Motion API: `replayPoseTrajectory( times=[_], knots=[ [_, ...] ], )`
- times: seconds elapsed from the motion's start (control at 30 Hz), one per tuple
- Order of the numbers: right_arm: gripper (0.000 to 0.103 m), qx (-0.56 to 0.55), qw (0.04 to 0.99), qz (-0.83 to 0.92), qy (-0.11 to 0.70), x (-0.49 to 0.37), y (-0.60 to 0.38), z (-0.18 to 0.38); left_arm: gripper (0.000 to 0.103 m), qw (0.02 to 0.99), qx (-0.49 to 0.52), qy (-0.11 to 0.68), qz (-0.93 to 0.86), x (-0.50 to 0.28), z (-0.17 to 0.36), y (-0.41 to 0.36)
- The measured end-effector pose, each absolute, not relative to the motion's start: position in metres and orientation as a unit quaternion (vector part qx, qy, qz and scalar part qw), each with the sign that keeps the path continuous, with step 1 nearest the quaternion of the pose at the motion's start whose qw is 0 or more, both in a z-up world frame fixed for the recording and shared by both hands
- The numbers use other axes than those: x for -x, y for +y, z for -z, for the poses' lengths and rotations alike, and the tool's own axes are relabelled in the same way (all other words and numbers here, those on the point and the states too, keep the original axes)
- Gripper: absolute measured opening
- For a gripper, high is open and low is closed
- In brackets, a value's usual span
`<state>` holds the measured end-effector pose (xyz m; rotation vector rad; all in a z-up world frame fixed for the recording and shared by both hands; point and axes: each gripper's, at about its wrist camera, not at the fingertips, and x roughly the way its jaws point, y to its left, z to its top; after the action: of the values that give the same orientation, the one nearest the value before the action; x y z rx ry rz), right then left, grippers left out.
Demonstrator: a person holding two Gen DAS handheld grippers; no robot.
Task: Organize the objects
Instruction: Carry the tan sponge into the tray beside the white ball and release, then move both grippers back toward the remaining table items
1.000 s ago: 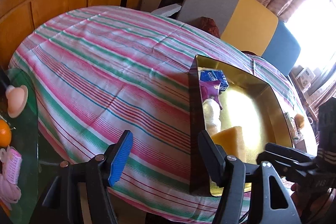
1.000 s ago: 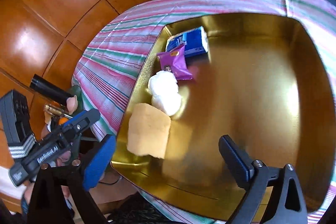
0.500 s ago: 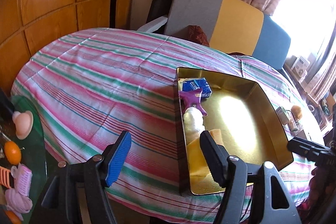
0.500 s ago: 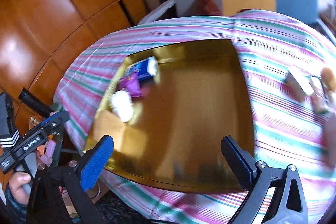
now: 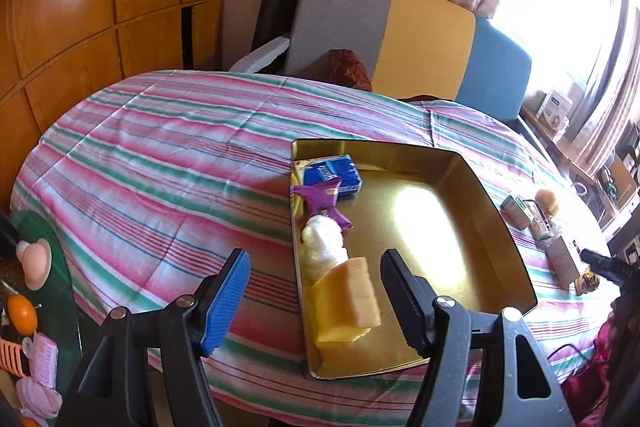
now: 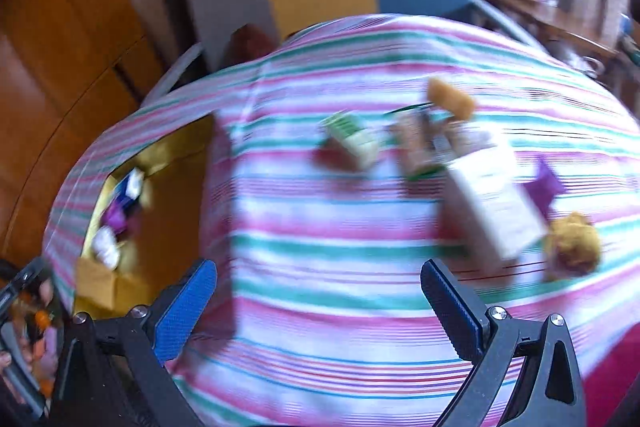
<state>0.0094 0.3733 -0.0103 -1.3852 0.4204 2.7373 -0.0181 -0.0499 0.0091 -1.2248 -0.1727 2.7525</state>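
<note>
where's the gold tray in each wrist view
Left wrist: the tray sits centre-right, just beyond the open left claw, with a sponge at its near end.
Right wrist: the tray lies blurred at the left edge, beside the open right claw.
Shared landmark: the striped cloth.
</note>
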Motion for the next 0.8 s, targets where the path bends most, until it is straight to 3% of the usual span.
replayPoseTrajectory(
  times=[0.27,0.47,0.8],
  knots=[
    [0.103,0.412,0.103,-0.886,0.187,-0.028,0.464,0.006,0.069,0.115,0.398,-0.009,-0.910,0.020,-0.022,-0.001],
    [0.103,0.383,0.141,-0.871,0.271,-0.044,0.513,0.023,0.069,0.157,0.404,0.031,-0.901,0.024,-0.026,0.046],
    [0.103,0.296,0.129,-0.861,0.392,-0.067,0.543,0.022,0.069,0.258,0.427,0.052,-0.865,0.022,-0.019,0.137]
  ],
)
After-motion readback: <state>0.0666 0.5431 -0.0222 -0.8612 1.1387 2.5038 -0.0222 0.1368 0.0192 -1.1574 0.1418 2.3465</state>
